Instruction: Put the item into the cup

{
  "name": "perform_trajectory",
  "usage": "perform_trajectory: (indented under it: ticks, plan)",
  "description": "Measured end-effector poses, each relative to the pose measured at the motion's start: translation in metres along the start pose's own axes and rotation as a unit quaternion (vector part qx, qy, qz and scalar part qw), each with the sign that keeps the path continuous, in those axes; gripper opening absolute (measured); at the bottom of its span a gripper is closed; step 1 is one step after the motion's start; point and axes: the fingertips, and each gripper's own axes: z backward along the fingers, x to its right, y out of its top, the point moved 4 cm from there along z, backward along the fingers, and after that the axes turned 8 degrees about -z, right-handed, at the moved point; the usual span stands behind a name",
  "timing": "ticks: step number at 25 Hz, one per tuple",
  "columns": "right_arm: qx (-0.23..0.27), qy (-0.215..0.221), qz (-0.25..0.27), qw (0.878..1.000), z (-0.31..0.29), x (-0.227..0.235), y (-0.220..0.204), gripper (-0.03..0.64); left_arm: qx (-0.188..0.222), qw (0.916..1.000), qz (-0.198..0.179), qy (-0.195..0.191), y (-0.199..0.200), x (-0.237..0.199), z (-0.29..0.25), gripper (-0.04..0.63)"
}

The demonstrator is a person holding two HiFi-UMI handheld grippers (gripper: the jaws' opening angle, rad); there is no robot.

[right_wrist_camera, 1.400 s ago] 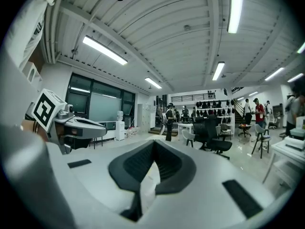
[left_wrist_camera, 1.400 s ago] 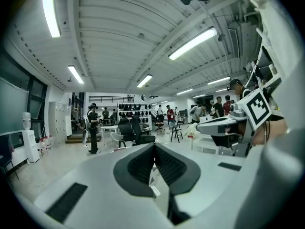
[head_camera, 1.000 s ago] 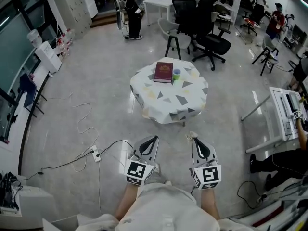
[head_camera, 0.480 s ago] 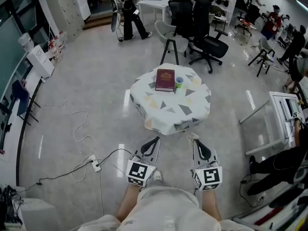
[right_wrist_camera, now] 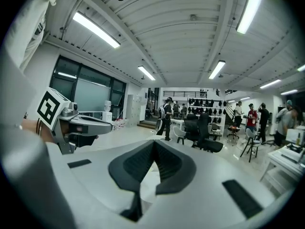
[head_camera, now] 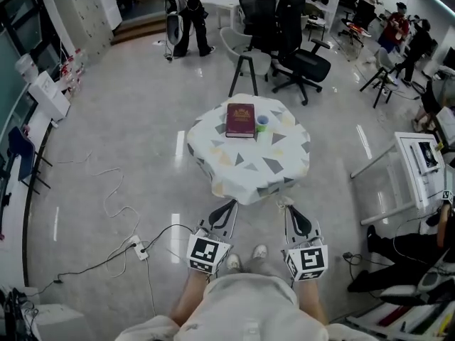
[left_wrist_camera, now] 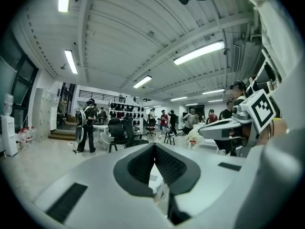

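Observation:
A small round table (head_camera: 249, 163) under a triangle-patterned cloth stands ahead of me. On its far side lie a dark red book (head_camera: 240, 119) and, just right of it, a small green cup (head_camera: 261, 123). Both grippers are held low in front of my body, well short of the table. The left gripper (head_camera: 229, 204) (left_wrist_camera: 153, 145) is shut with nothing in it. The right gripper (head_camera: 288, 206) (right_wrist_camera: 154, 143) is shut, and a small pale crumpled item (head_camera: 284, 200) (left_wrist_camera: 193, 136) shows at its tip. That item is hidden in the right gripper view.
Black office chairs (head_camera: 298, 55) and a stool stand behind the table. A cable and power strip (head_camera: 142, 246) lie on the floor at the left. A white desk (head_camera: 419, 162) is at the right. Several people stand at the back of the room.
The table now sits closer and lower in the head view, so I have moved toward it. Both grippers keep their place before my body, still shut.

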Motion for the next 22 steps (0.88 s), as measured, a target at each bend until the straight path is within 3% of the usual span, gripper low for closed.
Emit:
perform_trajectory:
  ticks: [11,22]
  plan:
    - [0.002,0.022,-0.001,1.000,-0.060,0.031,0.009,0.005,-0.008,0.9997,-0.006,0.024,0.003,-0.031,-0.047,0.012]
    - [0.008,0.053,-0.004,0.999,-0.120,0.100,0.021,0.005,-0.025,0.9977,-0.007,0.063,0.008,-0.042,-0.122,0.012]
